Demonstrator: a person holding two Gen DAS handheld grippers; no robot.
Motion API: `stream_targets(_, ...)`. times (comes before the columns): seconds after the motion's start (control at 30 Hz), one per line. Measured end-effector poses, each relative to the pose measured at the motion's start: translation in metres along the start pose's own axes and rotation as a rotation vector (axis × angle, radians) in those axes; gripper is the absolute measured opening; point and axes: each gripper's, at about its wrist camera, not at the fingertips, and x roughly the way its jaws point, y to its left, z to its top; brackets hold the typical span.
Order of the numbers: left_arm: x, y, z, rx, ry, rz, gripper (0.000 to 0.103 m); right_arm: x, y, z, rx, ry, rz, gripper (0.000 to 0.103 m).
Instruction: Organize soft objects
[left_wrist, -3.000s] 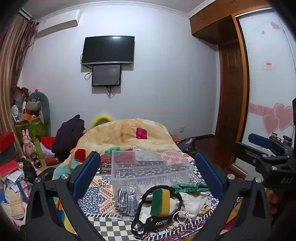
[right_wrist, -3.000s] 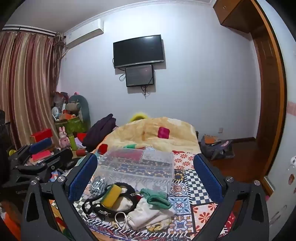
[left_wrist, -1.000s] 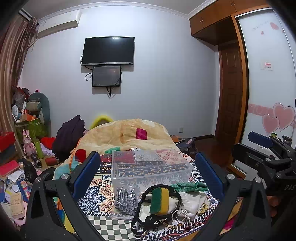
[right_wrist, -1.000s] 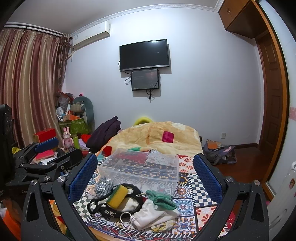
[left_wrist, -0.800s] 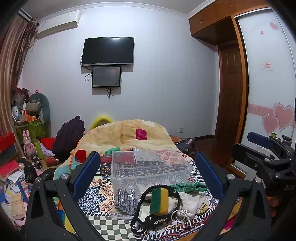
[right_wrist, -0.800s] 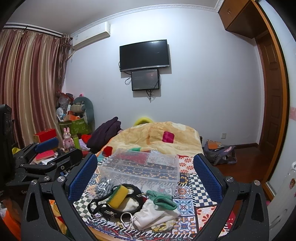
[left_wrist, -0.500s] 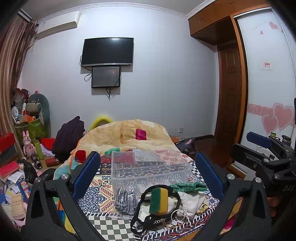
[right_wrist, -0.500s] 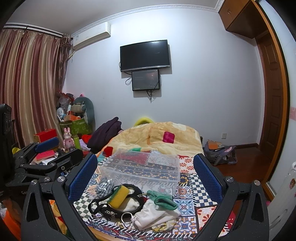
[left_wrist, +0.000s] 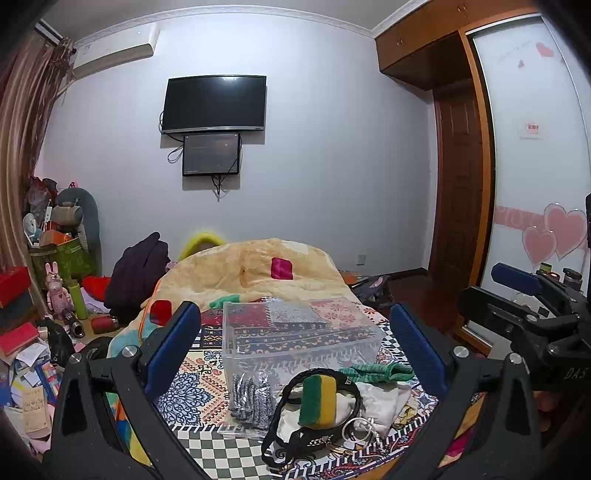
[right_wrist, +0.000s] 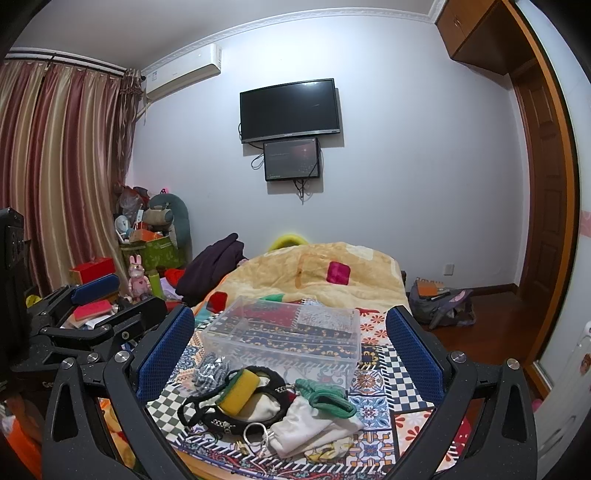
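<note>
Jaws wide and empty on both left gripper (left_wrist: 295, 345) and right gripper (right_wrist: 290, 345), hovering short of the pile. Nothing grasped yet, I'd say; sponge (right_wrist: 239, 391) lies before the clear bin (right_wrist: 284, 334) — next, descend and pinch.

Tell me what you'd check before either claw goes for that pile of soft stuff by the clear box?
1. Left claw open and holding nothing: ok.
2. Right claw open and holding nothing: ok.
3. Clear box has no lid on and looks empty: ok.
4. Sponge free to lift: ok, it lies on top, across the black strap.
5. Green cloth and white cloth separate: not ok, the green one lies on the white one.
6. Metal ring free of the white cloth: cannot tell; they overlap at the pile's near edge.
</note>
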Motion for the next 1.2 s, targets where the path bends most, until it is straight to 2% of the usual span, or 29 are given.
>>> stream_targets(0.13, 0.011, 0.005, -0.004, -0.006, 0.032, 0.020, 0.103, 0.006, -0.006, -0.005, -0.001, 0.022, -0.004, 0.103)
stream_targets(0.27, 0.031, 0.015, -0.013, -0.040, 0.086, 0.006, 0.103, 0.022, -0.017, -0.014, 0.019, 0.073, 0.002, 0.103)
stream_targets(0.4, 0.052, 0.023, -0.026, -0.062, 0.157, -0.011, 0.086, 0.037, -0.028, -0.027, 0.054, 0.134, 0.013, 0.102)
stream_targets(0.43, 0.056, 0.024, -0.030, -0.066, 0.173, -0.017, 0.085, 0.043, -0.030, -0.031, 0.061, 0.153, 0.013, 0.101)
stream_targets(0.57, 0.073, 0.026, -0.044, -0.074, 0.228, -0.035, 0.079, 0.056, -0.040, -0.043, 0.085, 0.219, 0.020, 0.090)
stream_targets(0.83, 0.104, 0.010, -0.073, -0.084, 0.354, -0.146, 0.066, 0.081, -0.055, -0.068, 0.125, 0.346, 0.029, 0.072)
stream_targets(0.97, 0.118, -0.002, -0.088, -0.056, 0.402, -0.170, 0.059, 0.097, -0.058, -0.079, 0.140, 0.407, 0.027, 0.068)
stream_targets(1.07, 0.125, -0.005, -0.097, -0.050, 0.432, -0.182, 0.048, 0.109, -0.059, -0.088, 0.135, 0.451, 0.020, 0.064)
stream_targets(1.1, 0.127, -0.004, -0.099, -0.052, 0.443, -0.188, 0.040, 0.113, -0.058, -0.091, 0.131, 0.466, 0.017, 0.062)
stream_targets(1.2, 0.132, 0.000, -0.106, -0.080, 0.459, -0.204, 0.036, 0.119, -0.057, -0.097, 0.123, 0.501, 0.015, 0.049)
